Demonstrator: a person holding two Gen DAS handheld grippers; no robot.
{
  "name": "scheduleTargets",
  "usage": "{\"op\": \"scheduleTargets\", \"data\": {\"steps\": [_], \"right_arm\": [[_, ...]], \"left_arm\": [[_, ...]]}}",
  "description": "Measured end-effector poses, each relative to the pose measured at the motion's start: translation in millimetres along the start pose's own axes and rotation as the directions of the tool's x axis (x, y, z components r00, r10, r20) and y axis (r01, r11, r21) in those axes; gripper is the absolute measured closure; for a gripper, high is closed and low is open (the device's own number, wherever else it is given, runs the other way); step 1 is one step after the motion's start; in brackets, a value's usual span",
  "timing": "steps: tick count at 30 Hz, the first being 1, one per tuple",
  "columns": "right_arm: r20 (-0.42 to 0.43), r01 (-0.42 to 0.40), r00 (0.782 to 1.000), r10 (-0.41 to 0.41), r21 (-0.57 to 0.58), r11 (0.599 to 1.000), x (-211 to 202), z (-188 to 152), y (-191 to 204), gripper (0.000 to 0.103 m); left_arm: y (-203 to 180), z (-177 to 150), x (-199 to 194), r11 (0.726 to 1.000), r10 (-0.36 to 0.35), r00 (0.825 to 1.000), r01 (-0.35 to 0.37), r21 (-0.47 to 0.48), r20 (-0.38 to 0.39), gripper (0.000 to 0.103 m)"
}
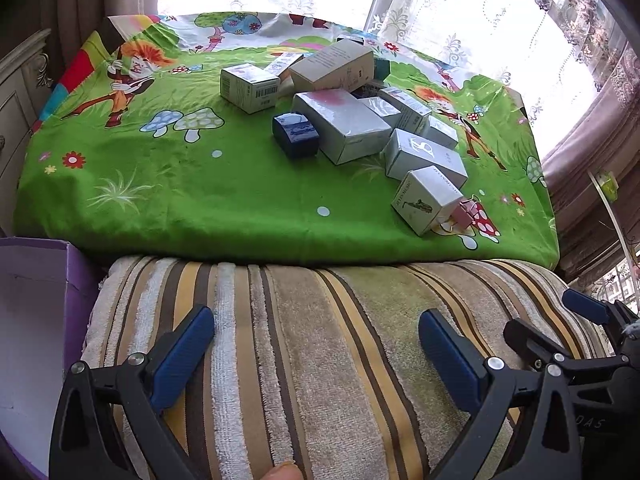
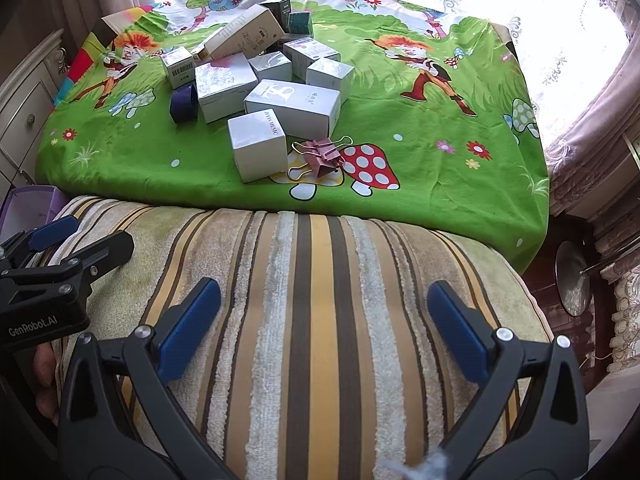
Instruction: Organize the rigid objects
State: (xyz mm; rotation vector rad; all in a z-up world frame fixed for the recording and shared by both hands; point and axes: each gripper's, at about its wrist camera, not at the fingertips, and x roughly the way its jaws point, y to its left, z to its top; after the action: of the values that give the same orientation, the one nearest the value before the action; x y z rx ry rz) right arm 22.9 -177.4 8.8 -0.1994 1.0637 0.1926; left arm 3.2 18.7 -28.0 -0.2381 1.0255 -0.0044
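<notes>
Several small cartons lie in a loose pile on the green cartoon cloth (image 1: 160, 184) (image 2: 420, 152). Among them are a white "music" box (image 1: 426, 200) (image 2: 258, 148), a long white box (image 1: 424, 158) (image 2: 294, 108), a tan box (image 1: 334, 64) (image 2: 244, 34) and a dark blue box (image 1: 295, 134) (image 2: 183, 105). Pink binder clips (image 2: 320, 158) (image 1: 460, 216) rest beside the nearest white box. My left gripper (image 1: 316, 326) hangs open over the striped towel, empty. My right gripper (image 2: 324, 300) is open too, with nothing between its fingers; it shows at the right edge (image 1: 560, 320) in the left wrist view.
A striped towel (image 1: 304, 360) (image 2: 320, 320) covers the cushion in front of the cloth. A purple open box (image 1: 36, 320) (image 2: 28, 204) stands at the left. A white drawer cabinet (image 2: 24, 108) is on the left, curtains (image 2: 580, 140) on the right, a window behind.
</notes>
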Motion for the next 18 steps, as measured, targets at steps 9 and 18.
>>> {"op": "scheduleTargets", "data": {"steps": [9,18], "right_arm": [[0.0,0.0,1.0,0.0,0.001,1.0,0.0,-0.2,-0.1,0.0],[0.0,-0.003,1.0,0.003,0.001,1.0,0.7,-0.2,-0.5,0.0]], "left_arm": [[-2.2,3.4,4.6,1.0,0.01,0.999,-0.01,0.01,-0.045,0.0],[-5.3,6.1,7.0,0.999,0.037,0.996,-0.035,0.028,-0.076,0.0]]}}
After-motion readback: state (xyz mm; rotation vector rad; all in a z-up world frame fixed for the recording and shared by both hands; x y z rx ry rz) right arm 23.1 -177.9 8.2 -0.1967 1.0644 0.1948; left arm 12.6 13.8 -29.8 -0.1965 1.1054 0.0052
